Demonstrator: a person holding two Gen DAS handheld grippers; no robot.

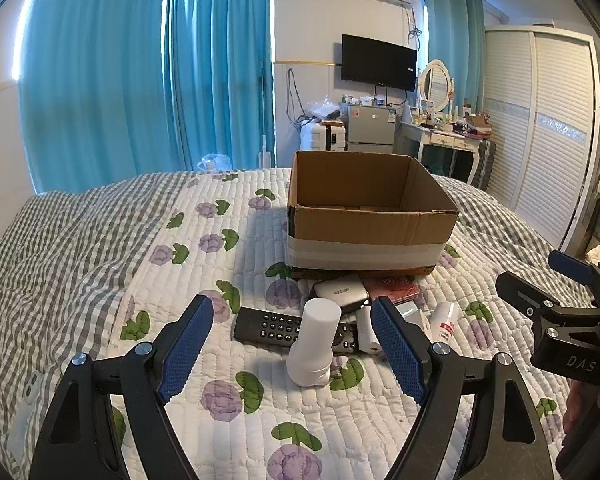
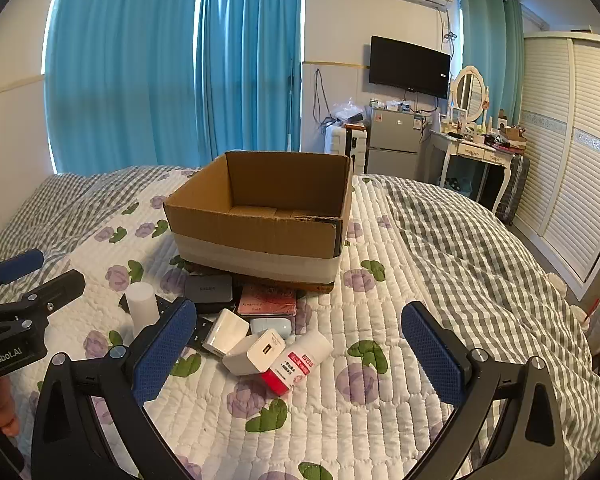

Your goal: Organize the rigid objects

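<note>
both tongs stand wide open and hold nothing. the left gripper (image 1: 292, 350) hovers low over the bed (image 1: 100, 248), its jaws framing an upright white cylinder (image 1: 314, 344) that stands on a black remote (image 1: 268, 326); the pads do not touch it. the right gripper (image 2: 300, 364) hangs just beside it, with a white charger cube (image 2: 256, 352) and a red-and-white bottle (image 2: 298, 360) lying between its open jaws, also untouched.

the things to sort sit in a tight heap on the quilt just in front of the cardboard box (image 2: 260, 236), which looks empty as far as its floor shows. in the heap are also a grey power bank (image 2: 209, 290), a pink flat case (image 2: 267, 300), a second white adapter (image 2: 230, 330) and a pale blue case (image 2: 271, 326).

the risks come from crowding and soft ground. the cylinder is tall and perched half on the remote, so a pad that brushes it off-centre would likely tip it onto the quilt. the bottle is round and lies against the charger; closing on one probably nudges the other. the two grippers are near each other, so reaching together could make them knock. the near wall of the box is high, so a low carry might catch its torn rim.
</note>
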